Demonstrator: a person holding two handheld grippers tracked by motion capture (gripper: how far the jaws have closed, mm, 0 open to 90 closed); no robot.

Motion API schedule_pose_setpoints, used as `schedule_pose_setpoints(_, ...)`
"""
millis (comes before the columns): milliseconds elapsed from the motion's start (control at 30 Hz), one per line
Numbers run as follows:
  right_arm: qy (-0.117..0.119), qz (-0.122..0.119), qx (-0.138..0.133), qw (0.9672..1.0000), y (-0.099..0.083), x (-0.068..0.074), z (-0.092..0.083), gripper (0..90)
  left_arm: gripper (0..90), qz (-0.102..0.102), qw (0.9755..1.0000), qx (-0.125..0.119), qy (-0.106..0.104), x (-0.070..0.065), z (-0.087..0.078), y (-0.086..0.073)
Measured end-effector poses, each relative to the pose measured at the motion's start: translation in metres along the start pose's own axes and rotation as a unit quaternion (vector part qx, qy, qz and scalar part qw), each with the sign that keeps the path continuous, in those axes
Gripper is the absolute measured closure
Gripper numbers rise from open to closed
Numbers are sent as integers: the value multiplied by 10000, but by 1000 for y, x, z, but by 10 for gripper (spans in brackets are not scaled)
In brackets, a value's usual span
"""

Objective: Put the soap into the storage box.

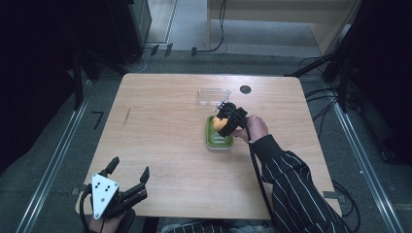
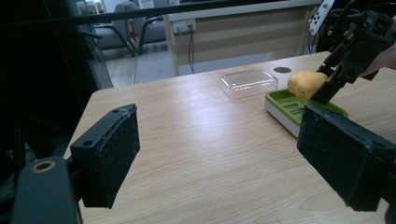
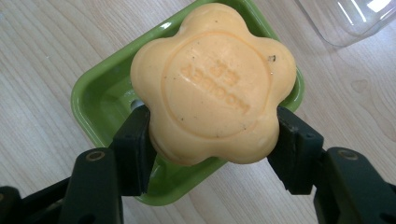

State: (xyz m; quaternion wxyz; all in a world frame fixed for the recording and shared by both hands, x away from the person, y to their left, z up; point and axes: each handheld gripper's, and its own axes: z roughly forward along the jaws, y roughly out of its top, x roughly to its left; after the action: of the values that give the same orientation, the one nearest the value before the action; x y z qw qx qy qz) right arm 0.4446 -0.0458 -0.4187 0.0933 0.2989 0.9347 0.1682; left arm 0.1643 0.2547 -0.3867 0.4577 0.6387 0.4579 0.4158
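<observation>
A yellow flower-shaped soap bar [image 3: 212, 84] is clamped between the jaws of my right gripper [image 3: 212, 135], which is shut on it. The soap [image 1: 221, 124] hangs just above a green soap dish [image 1: 217, 141] near the middle of the wooden table; the dish [image 3: 102, 98] lies right beneath it. From the left gripper view the soap [image 2: 306, 84] sits over the dish [image 2: 299, 109], held by the right gripper [image 2: 327, 86]. My left gripper [image 1: 130, 170] rests at the table's near left corner, its jaws open and nothing between them [image 2: 217, 158].
A clear plastic lid [image 1: 213, 96] lies on the table just beyond the dish, with a dark round spot [image 1: 245, 89] to its right. The wooden table [image 1: 160, 136] has broad bare surface to the left. Cables and dark stands surround it.
</observation>
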Motion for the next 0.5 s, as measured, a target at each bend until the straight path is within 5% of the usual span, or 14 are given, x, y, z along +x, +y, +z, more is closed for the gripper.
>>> schedule_pose_setpoints(500,24,-60,147,9999,6,4,15,400,136,-17,10000,-23,-4,0,0,0)
